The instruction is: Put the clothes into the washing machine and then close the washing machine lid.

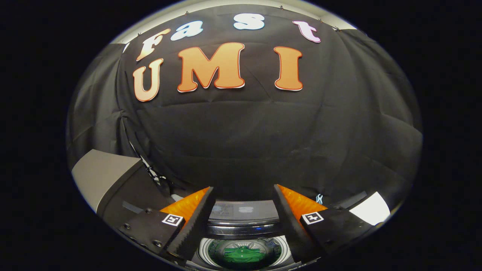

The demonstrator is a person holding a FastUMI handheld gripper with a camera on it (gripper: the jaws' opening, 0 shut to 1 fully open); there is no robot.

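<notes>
Gripper view: the two-finger gripper (244,192) is spread wide, fingers well apart, nothing between them. The left finger runs toward 11 o'clock and the right finger toward 1 o'clock, both raised above the machine.

Between the fingers, at 6 o'clock from the gripper's midpoint, sits the top-loading washing machine with a dark glossy control panel and pale round drum (244,227). The drum mouth is open. Inside it lies a green garment, soft crumpled cloth (243,255), resting low in the drum and apart from both fingers.

At 9 o'clock from the left finger stands a grey flat-topped box or cabinet with a dark side (107,177); a thin dangling cable (152,174) hangs just beside it at its 3 o'clock. At 3 o'clock from the right finger is a white flat patch (371,209), nature unclear.

Judgement on step: loading appears done, since the garment is in the drum and the gripper is empty. The lid closing is not yet done. Next move calls for finding the lid's edge, getting a finger on or behind it, and swinging it down over the drum.

Hidden or unclear: the lid itself cannot be identified. The drum's near rim is cut off. Panel markings are too small to read.
</notes>
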